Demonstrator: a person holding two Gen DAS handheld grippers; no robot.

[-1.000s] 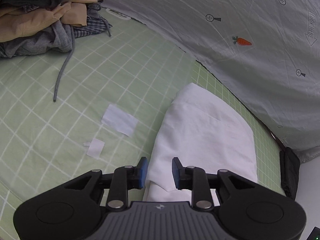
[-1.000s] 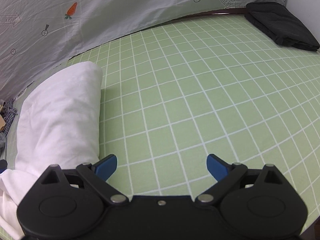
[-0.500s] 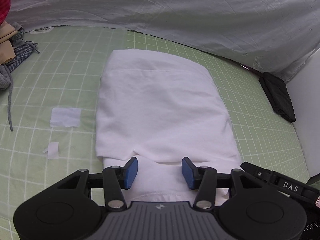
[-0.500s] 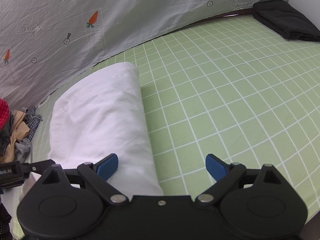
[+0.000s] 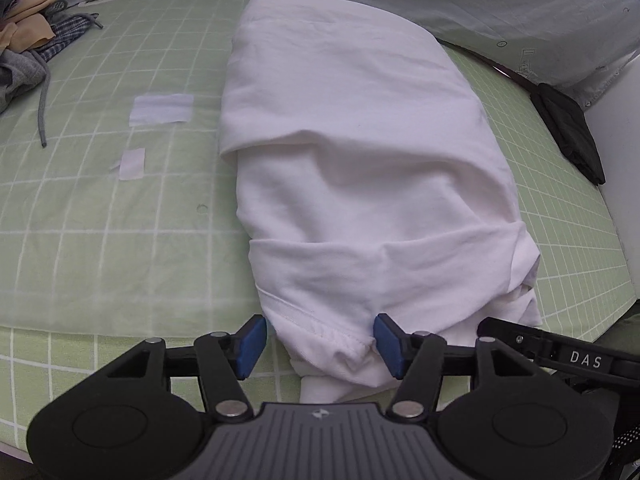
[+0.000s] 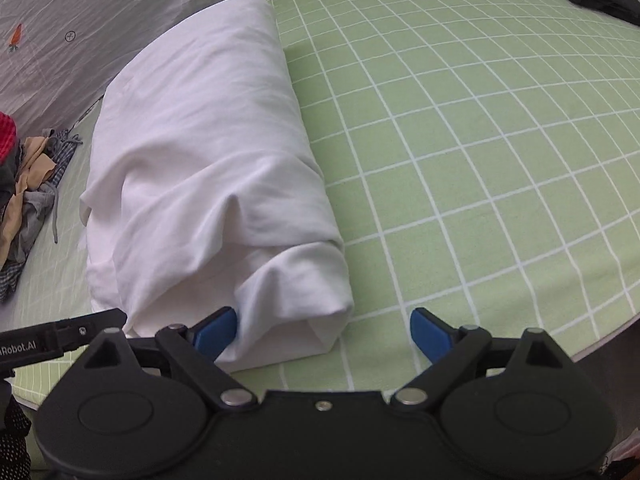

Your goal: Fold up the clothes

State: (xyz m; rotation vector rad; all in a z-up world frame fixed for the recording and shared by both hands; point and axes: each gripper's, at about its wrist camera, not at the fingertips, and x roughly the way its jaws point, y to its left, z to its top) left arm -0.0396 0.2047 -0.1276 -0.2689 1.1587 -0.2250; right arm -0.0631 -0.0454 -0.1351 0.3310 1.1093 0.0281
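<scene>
A white garment (image 5: 360, 160), folded lengthwise into a long bundle, lies on the green checked sheet (image 5: 100, 220). Its near hem reaches the bed's front edge. My left gripper (image 5: 320, 344) is at that hem, its jaws opening. The hem's left part lies between the blue pads (image 5: 252, 344), which do not squeeze it. My right gripper (image 6: 323, 334) stands open wide over the garment's (image 6: 208, 152) near right corner. Its left pad (image 6: 216, 330) rests against the fabric and its right pad is over bare sheet. The right gripper's side (image 5: 560, 356) shows low in the left wrist view.
A heap of unfolded clothes (image 5: 28, 40) lies at the far left. A folded black garment (image 5: 568, 132) sits at the right edge by a white wall. Two white patches (image 5: 160, 108) lie on the sheet. A grey printed cloth (image 6: 80, 20) runs along the back.
Both grippers have swung round to the near end of the white garment and sunk toward it. The left jaws have spread wider. The right jaws have stayed wide.
</scene>
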